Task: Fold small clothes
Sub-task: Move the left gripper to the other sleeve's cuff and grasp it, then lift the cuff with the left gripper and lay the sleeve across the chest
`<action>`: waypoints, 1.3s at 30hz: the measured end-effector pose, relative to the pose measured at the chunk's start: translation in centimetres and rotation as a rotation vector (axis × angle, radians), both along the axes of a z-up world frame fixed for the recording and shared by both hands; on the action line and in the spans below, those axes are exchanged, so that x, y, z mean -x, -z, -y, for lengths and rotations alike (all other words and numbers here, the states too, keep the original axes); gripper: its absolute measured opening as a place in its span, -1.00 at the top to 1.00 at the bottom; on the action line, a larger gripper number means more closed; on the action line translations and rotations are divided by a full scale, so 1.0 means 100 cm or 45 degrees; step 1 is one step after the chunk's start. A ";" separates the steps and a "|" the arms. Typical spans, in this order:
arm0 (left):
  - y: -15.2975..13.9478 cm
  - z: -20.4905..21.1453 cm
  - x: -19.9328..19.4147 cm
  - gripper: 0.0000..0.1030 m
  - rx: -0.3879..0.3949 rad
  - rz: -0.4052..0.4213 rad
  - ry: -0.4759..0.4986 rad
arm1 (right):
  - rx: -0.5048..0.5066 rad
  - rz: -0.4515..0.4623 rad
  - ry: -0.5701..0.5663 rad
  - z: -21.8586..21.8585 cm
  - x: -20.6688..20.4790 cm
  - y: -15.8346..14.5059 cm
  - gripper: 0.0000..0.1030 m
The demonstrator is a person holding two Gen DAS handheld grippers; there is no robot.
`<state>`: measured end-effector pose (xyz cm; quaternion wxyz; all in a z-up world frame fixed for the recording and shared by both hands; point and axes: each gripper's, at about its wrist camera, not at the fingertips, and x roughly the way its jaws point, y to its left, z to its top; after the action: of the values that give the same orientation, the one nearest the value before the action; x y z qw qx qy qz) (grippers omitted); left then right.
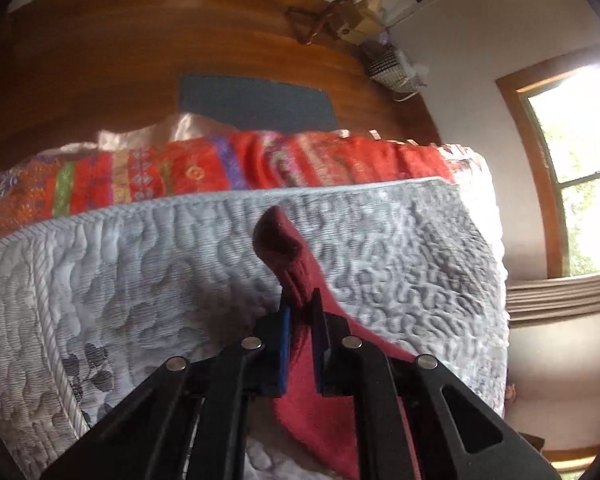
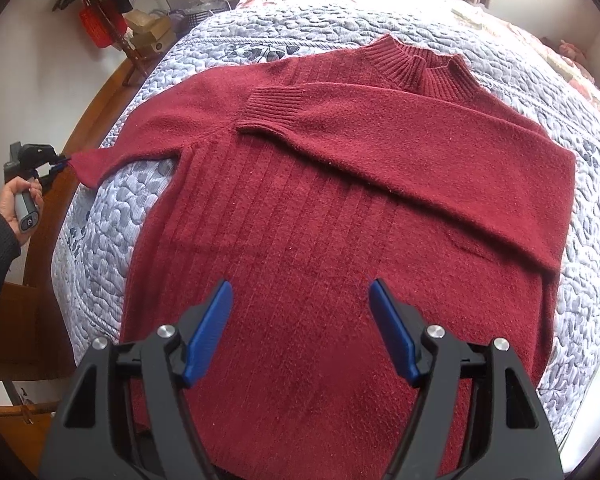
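A dark red knitted sweater (image 2: 320,220) lies flat on the quilted bed, collar at the far end. Its right sleeve (image 2: 400,132) is folded across the chest, cuff toward the left. The left sleeve (image 2: 140,140) stretches out over the bed's left edge. My left gripper (image 1: 300,304) is shut on that sleeve's cuff (image 1: 278,240), which sticks up past the fingertips; the same gripper (image 2: 60,164) shows in the right wrist view, held by a hand. My right gripper (image 2: 300,300) hovers open above the sweater's lower body, with nothing between its blue pads.
The grey-white quilt (image 2: 108,240) covers the bed. A red patterned blanket (image 1: 220,172) lies along the quilt's edge. Beyond is wooden floor (image 1: 140,60) with a dark mat (image 1: 256,102), clutter by the wall (image 2: 112,12), and a window (image 1: 572,168).
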<state>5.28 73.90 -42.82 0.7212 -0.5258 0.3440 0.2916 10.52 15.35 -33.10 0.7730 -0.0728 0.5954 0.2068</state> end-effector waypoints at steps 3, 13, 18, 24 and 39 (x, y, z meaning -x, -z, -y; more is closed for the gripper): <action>-0.071 0.030 -0.018 0.84 -0.138 0.132 0.110 | -0.023 0.022 0.008 0.004 0.002 -0.010 -0.37; -0.247 0.192 -0.085 0.84 -0.476 0.457 0.524 | -0.090 0.108 0.129 0.048 0.012 -0.046 -0.40; -0.248 0.292 -0.130 0.84 -0.534 0.455 0.788 | -0.112 0.109 0.248 0.089 0.017 -0.051 -0.40; -0.206 0.410 -0.171 0.84 -0.534 0.389 1.076 | -0.093 0.116 0.386 0.140 0.023 -0.049 -0.40; -0.043 0.569 -0.213 0.84 -0.442 0.053 1.510 | -0.122 0.035 0.551 0.201 0.000 -0.019 -0.41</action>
<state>26.58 16.97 -38.48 0.8420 -0.1256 0.5112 -0.1175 10.57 -4.78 -31.23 0.8100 0.0905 0.5759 0.0633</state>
